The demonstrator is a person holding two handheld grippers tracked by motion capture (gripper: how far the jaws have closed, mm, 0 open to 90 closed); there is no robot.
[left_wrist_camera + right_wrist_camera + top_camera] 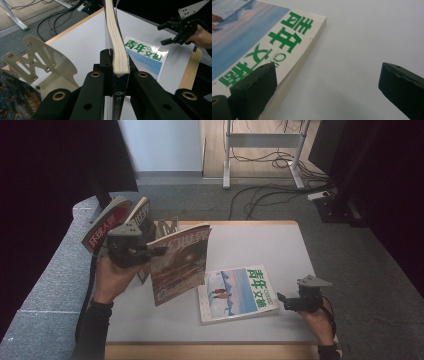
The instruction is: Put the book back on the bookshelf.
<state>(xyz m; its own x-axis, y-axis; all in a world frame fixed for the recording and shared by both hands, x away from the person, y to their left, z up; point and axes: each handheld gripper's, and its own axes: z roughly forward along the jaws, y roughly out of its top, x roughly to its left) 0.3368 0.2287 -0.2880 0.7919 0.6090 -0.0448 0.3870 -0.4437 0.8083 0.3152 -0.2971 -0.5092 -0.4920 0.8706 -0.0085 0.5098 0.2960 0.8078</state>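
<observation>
The left gripper (159, 251) pinched a brown magazine (179, 262) upright near the metal rack (37, 57); the right gripper (283, 301), jaws spread, neared the green-titled magazine (237, 292) lying flat, unshelved.

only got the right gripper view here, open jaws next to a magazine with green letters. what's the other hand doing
Observer: The left gripper is shut on a brown-covered magazine, held upright above the table.
Operator: anything else standing on the table
Observer: A metal book stand stands near the far left edge.
Operator: is my magazine flat
Observer: Yes, the green-lettered magazine lies flat, with the right gripper open at its right edge.
</observation>
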